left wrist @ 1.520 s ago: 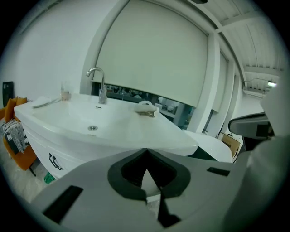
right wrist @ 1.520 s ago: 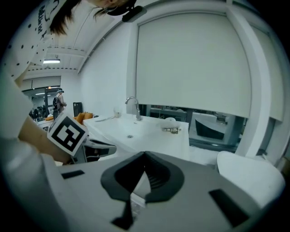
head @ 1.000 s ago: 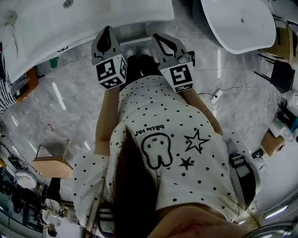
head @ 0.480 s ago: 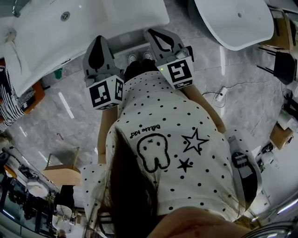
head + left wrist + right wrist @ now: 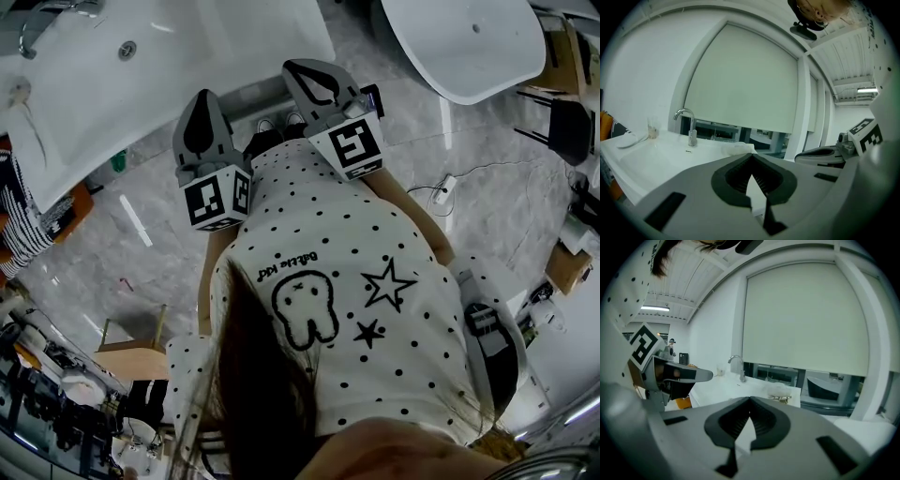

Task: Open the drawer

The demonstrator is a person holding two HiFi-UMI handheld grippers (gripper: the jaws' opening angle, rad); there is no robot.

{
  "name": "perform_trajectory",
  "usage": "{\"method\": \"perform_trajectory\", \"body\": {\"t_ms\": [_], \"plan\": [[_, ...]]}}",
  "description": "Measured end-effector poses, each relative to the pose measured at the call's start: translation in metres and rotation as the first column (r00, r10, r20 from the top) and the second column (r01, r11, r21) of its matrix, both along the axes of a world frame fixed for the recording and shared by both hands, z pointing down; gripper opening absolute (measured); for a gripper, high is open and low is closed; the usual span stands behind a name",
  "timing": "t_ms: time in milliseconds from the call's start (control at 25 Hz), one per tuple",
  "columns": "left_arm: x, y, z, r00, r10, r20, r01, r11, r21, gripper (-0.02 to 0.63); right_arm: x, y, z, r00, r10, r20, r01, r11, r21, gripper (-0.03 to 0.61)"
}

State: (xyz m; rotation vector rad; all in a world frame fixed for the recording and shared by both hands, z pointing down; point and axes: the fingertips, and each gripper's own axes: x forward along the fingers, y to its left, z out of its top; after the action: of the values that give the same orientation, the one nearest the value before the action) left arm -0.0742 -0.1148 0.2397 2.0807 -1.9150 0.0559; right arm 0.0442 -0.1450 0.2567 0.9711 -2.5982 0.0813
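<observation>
Cannot pick out the drawer for sure, only a grey cabinet front (image 5: 253, 92) under the white basin (image 5: 141, 84), with the left gripper (image 5: 201, 98) and right gripper (image 5: 302, 67) raised side by side near it, both closed tight on nothing.

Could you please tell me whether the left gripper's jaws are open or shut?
Shut: the left gripper shows its jaw tips meeting, with nothing held between them.

I had the left gripper (image 5: 203, 97) and right gripper (image 5: 298, 67) out side by side, tilted slightly down; both had their jaws together, gripping nothing.
</observation>
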Motion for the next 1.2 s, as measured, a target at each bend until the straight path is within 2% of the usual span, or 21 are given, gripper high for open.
{"method": "perform_trajectory", "body": {"t_ms": [1200], "plan": [[0.001,0.023,0.002,1.000,-0.009,0.017,0.008,1.000,0.016,0.003,-0.005,0.021,0.005,0.999,-0.042,-0.017,0.042,0.999,0.013,0.012]]}}
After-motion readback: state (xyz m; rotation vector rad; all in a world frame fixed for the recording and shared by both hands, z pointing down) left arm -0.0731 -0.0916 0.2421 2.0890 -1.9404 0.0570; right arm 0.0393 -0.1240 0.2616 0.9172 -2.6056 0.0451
